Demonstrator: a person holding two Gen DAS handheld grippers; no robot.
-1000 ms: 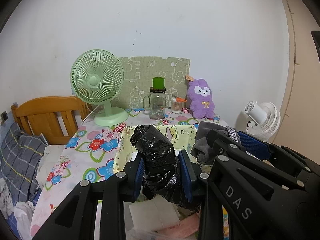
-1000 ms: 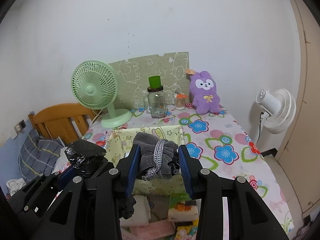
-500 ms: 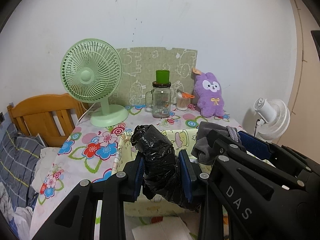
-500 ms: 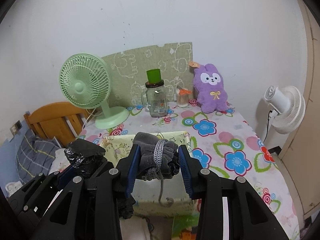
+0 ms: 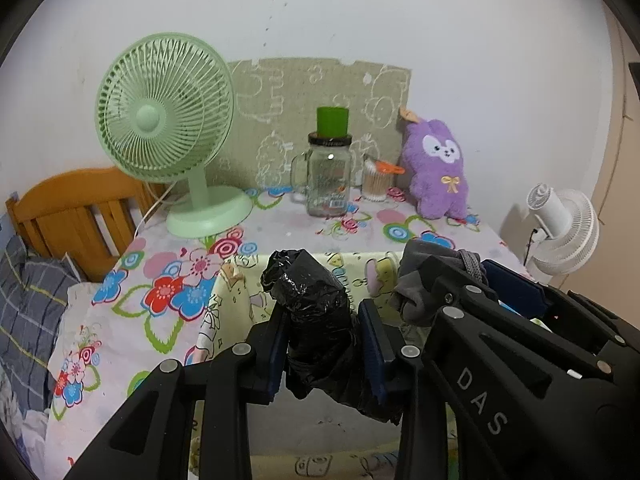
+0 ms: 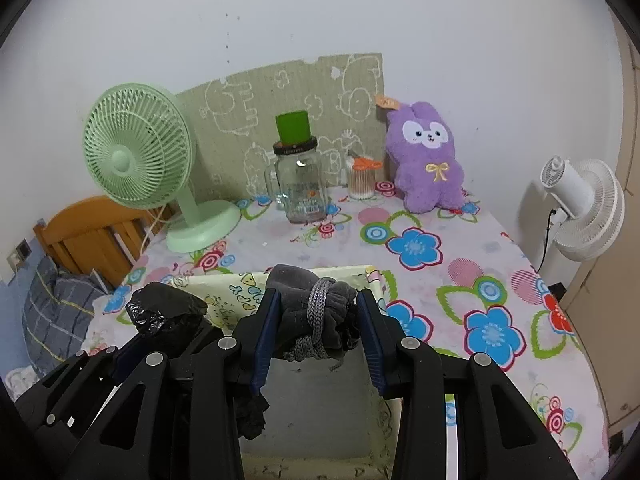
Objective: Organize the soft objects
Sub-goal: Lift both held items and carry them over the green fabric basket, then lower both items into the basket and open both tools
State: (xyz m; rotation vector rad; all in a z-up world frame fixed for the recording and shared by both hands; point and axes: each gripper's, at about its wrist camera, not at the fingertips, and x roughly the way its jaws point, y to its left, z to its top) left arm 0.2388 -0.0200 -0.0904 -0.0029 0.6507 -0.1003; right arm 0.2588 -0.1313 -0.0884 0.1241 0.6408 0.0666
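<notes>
Right now the left tool (image 5: 322, 354) pinches a crumpled black plastic bag (image 5: 316, 320) between its blue pads, and the right tool (image 6: 316, 330) beside it clamps a grey cloth bundle (image 6: 312, 308) tied with a braided cord. Both hang over the open fabric bin (image 6: 372, 276) at the near edge of the bench (image 6: 460, 280). Neither item is set down yet; the bin's floor looks bare, so the sorting seems barely begun. The purple plush (image 6: 426, 160) sits at the far edge.
</notes>
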